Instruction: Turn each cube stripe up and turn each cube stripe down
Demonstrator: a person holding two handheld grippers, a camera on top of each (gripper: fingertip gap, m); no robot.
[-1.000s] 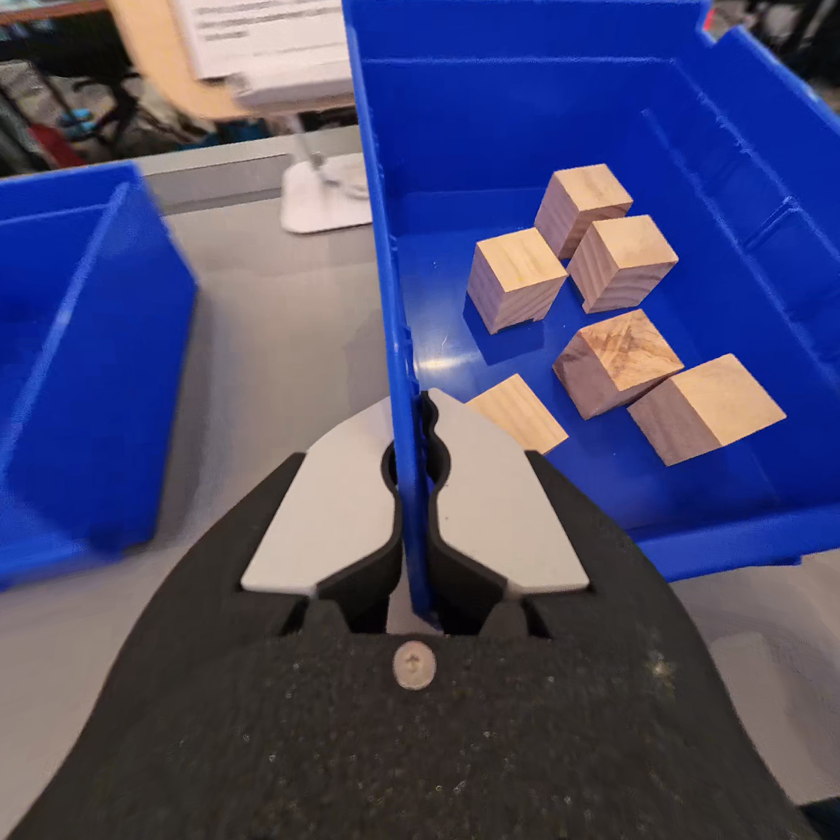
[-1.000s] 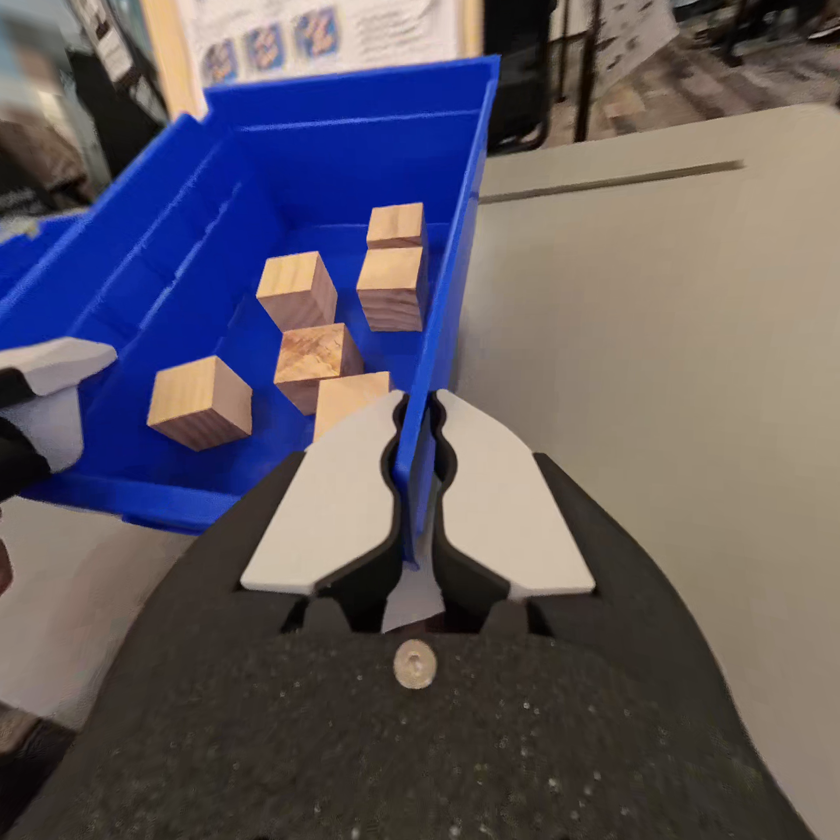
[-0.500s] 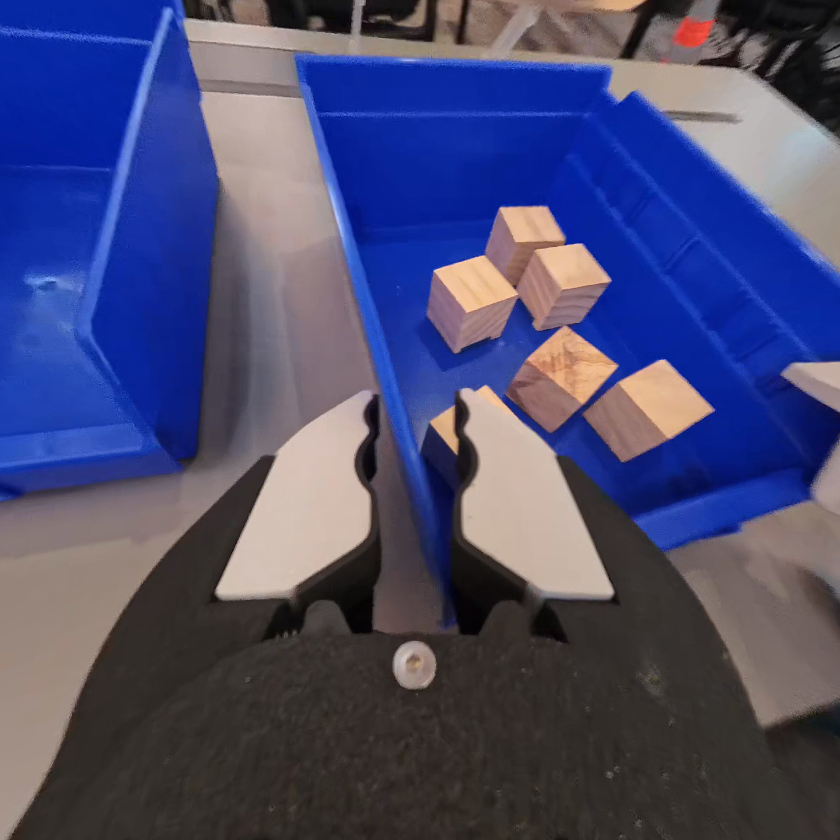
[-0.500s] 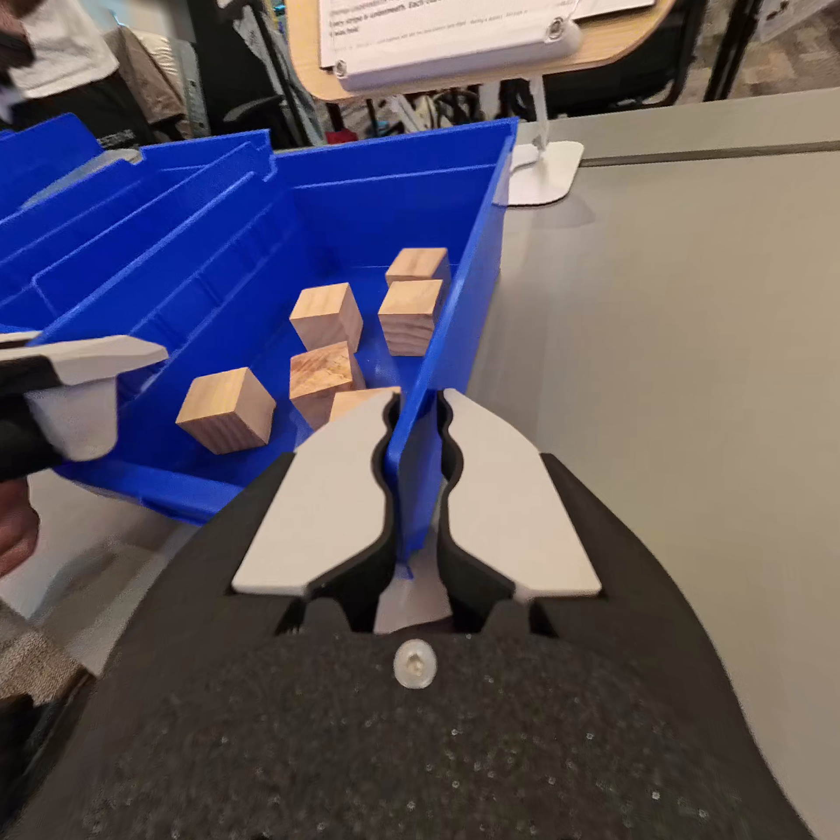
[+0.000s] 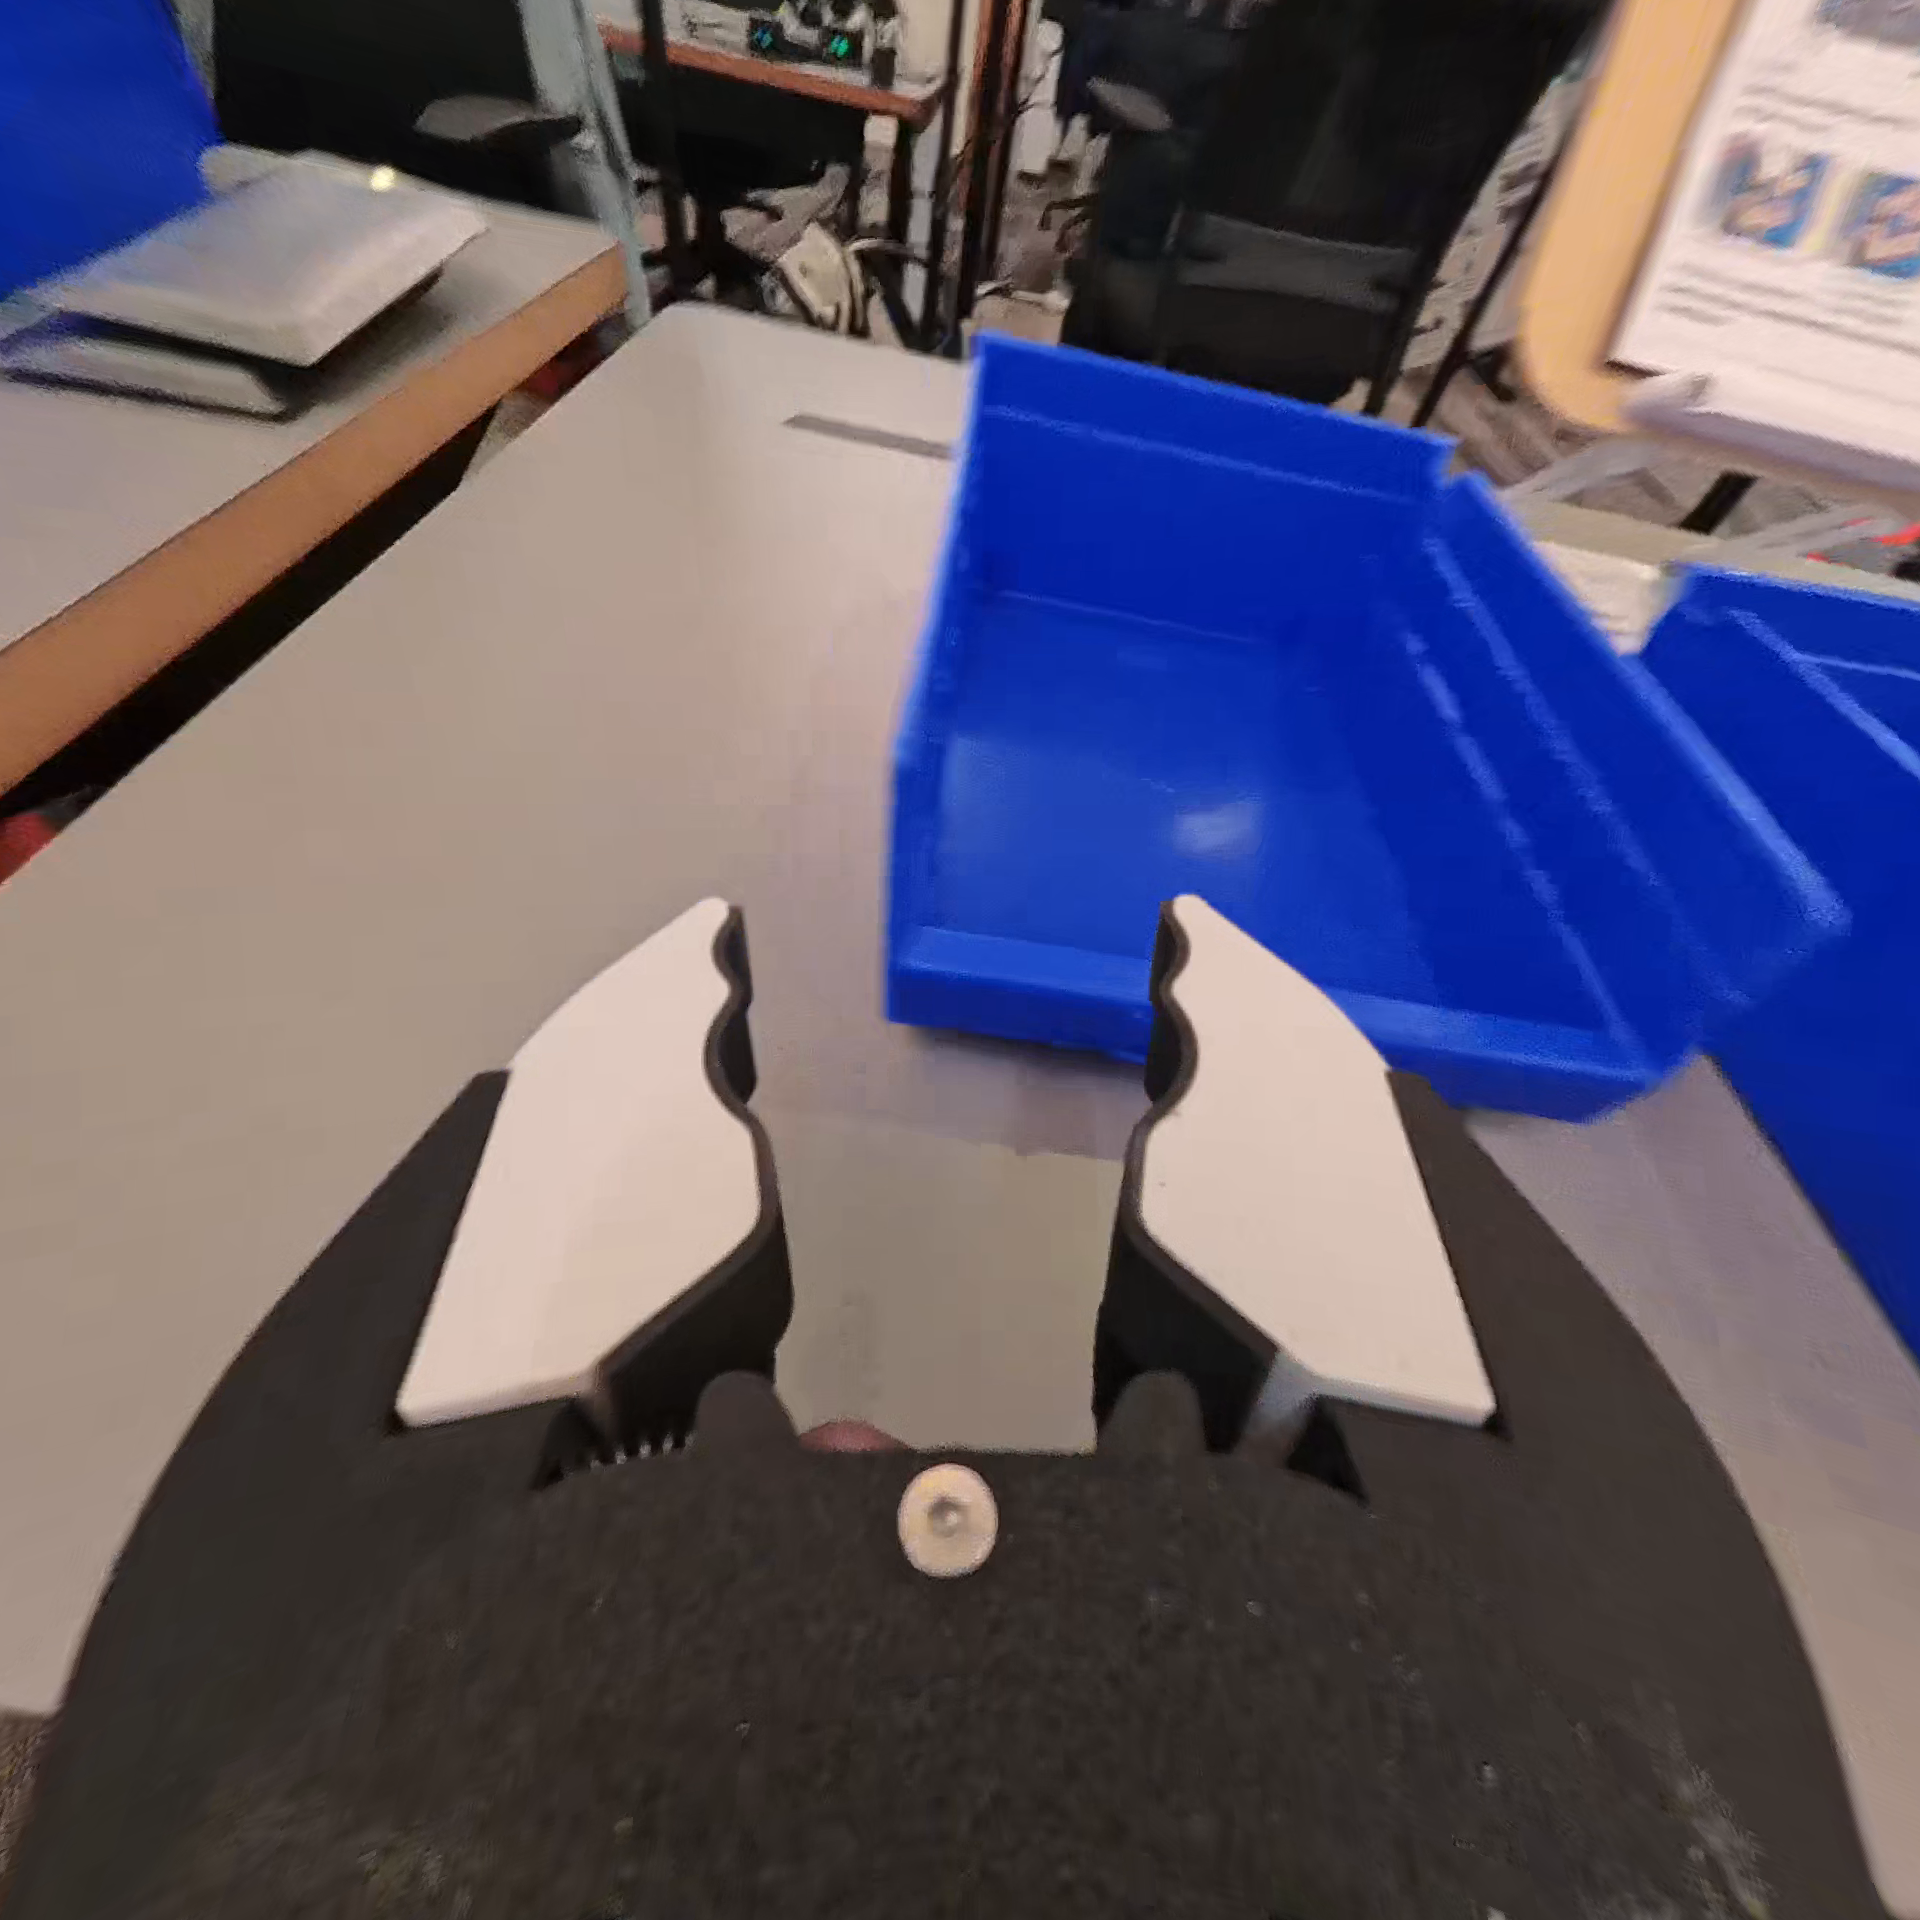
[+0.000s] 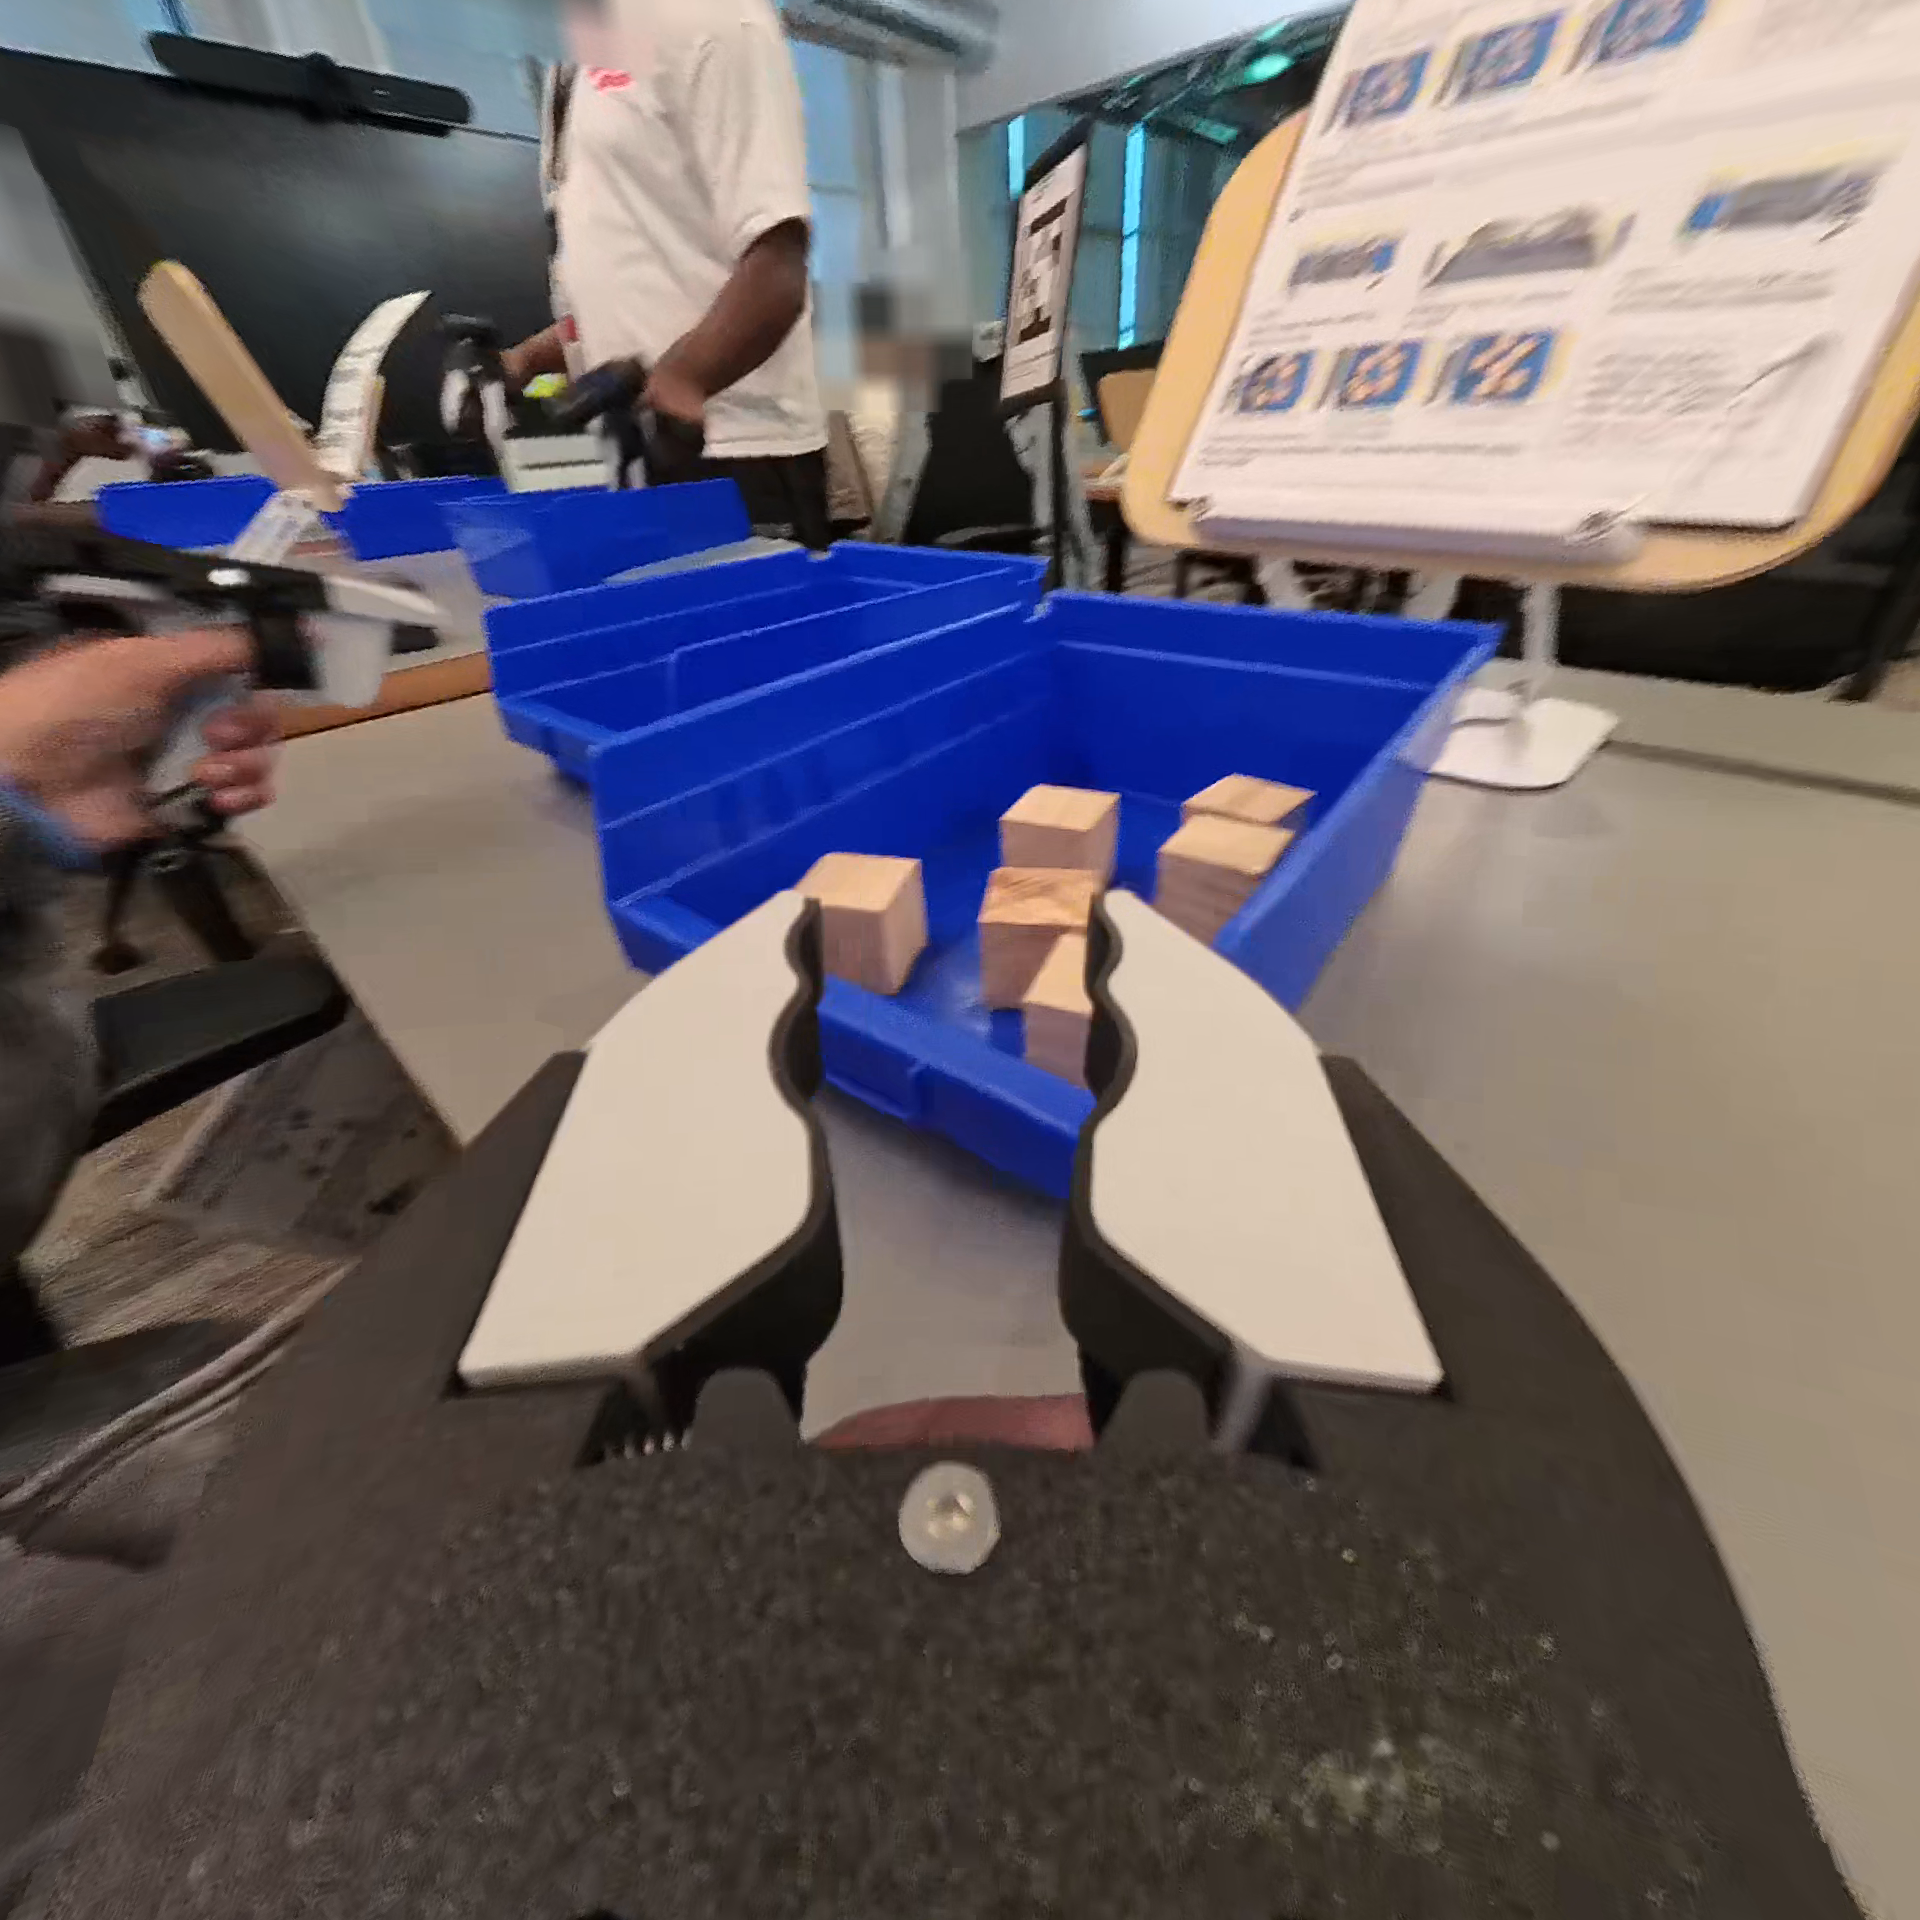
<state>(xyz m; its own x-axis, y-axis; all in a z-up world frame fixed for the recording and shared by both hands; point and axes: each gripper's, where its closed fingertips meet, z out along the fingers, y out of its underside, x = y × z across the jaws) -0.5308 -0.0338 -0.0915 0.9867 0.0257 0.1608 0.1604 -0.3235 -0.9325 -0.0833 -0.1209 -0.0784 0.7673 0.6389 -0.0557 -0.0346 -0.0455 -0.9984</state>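
Straight ahead of the right gripper (image 6: 948, 940), just past its fingertips, the blue bin (image 6: 1340, 894) with the wooden cubes (image 6: 871, 920) is sitting on the grey table (image 6: 1621, 1039). That gripper is hanging released, jaws spread with nothing between them, hovering just short of the bin's low front lip. I'm counting six cubes or so: one off toward the gripper's left finger, a cluster of three (image 6: 1039, 930) lining up with its right finger, and two more (image 6: 1221, 868) hugging the far right wall. No stripe is showing on any face from here, so I can't tell which way up they are.

Over on the other side, the left gripper (image 5: 948, 914) is also hanging wide open and empty, pointing at bare table with an empty blue bin (image 5: 1455, 665) sitting ahead and to its right. Another blue bin's edge (image 5: 1808, 727) is peeking in further right.

Handling-wise, I'm guessing these blocks are light, rigid and smooth-faced, so nothing fragile, but probably a bit slippy if pinched on a corner. Squeezing two opposite flat faces near the middle seems safest. The lone left cube has the most room around it; the clustered ones are touching or nearly so, and fingers might bump neighbours.
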